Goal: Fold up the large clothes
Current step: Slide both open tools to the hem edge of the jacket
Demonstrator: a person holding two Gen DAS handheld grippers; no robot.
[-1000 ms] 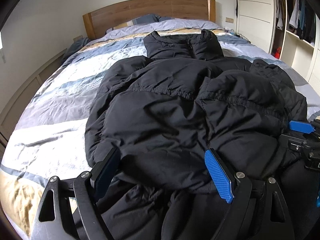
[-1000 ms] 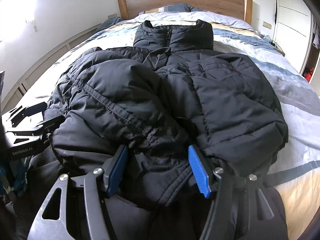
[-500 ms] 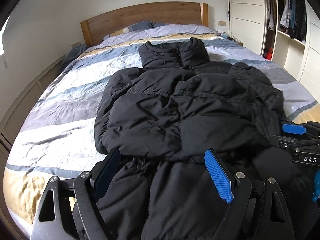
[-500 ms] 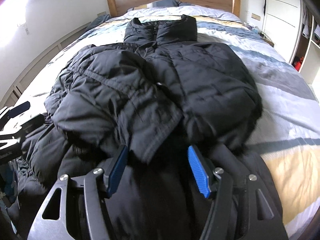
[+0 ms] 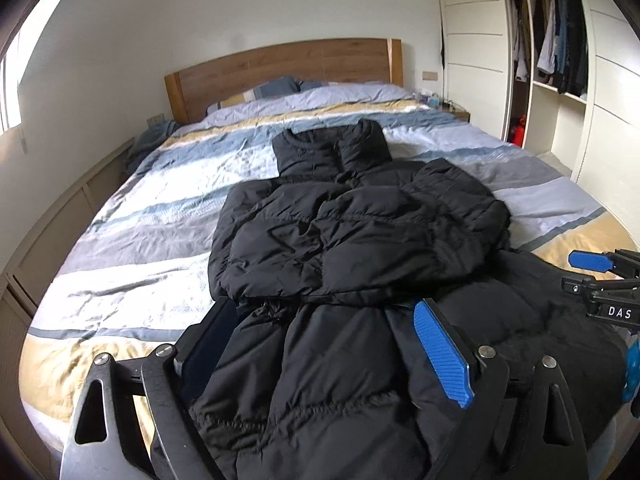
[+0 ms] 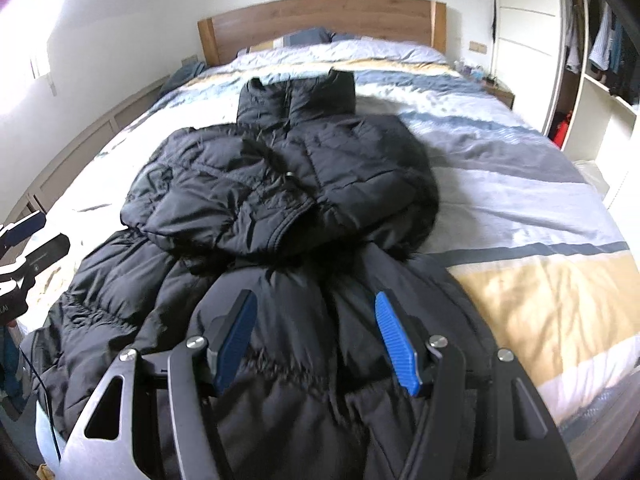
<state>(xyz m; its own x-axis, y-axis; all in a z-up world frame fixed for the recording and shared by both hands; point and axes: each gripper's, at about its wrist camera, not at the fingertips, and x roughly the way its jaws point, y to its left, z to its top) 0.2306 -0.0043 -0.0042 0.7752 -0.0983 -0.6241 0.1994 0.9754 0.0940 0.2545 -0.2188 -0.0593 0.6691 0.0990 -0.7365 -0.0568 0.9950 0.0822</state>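
Observation:
A black puffer jacket (image 5: 360, 232) lies lengthwise on the bed (image 5: 160, 216), collar toward the headboard. Its upper half is bunched in a folded heap, and its lower half runs toward me. My left gripper (image 5: 324, 308) hovers over that lower half with its jaws opening; the pads show bare and press on nothing. In the right wrist view the jacket (image 6: 280, 184) lies the same way. My right gripper (image 6: 315, 298) stands open above the hem end, with fabric below its blue pads but not pinched. Each gripper shows at the other view's edge: the right gripper (image 5: 592, 276), the left gripper (image 6: 28, 236).
A wooden headboard (image 5: 288, 64) and pillows close the far end of the bed. An open wardrobe (image 5: 560, 60) with hanging clothes stands on the right, a red item (image 5: 519, 132) at its foot. A low panelled wall (image 5: 60, 216) runs along the left side.
Both grippers have drawn back and risen from the bunched upper part of the jacket. That part stays on the bed, and the lower half now lies under the fingers.

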